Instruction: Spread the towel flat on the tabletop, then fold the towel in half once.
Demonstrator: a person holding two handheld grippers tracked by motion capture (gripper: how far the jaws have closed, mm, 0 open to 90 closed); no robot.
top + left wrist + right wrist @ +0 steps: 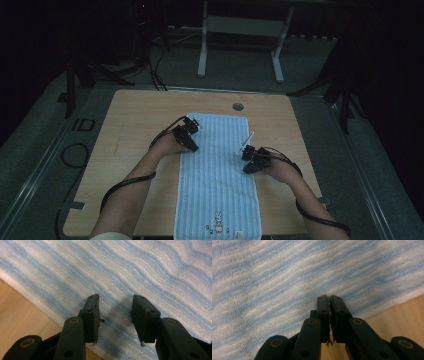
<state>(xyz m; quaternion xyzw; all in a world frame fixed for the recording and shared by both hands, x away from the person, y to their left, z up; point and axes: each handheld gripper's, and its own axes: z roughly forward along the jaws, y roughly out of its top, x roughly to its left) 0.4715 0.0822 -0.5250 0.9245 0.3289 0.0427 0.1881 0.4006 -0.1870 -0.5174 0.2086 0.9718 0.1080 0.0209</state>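
A blue-and-white striped towel point(215, 175) lies flat lengthwise on the wooden table point(140, 115), with a small rabbit motif point(218, 220) near its front end. My left gripper point(192, 136) is at the towel's left edge. In the left gripper view its jaws stand open point(115, 298) just above the towel point(125, 270), with nothing pinched between them. My right gripper point(246, 160) is at the towel's right edge. In the right gripper view its jaws point(328, 298) are shut together, their tips at the towel point(287, 277) close to its white hem.
A round cable hole point(238, 106) sits in the table beyond the towel's far end. A white desk frame point(240, 45) and cables point(150, 65) lie on the dark floor behind. Bare wood point(397, 312) flanks the towel on both sides.
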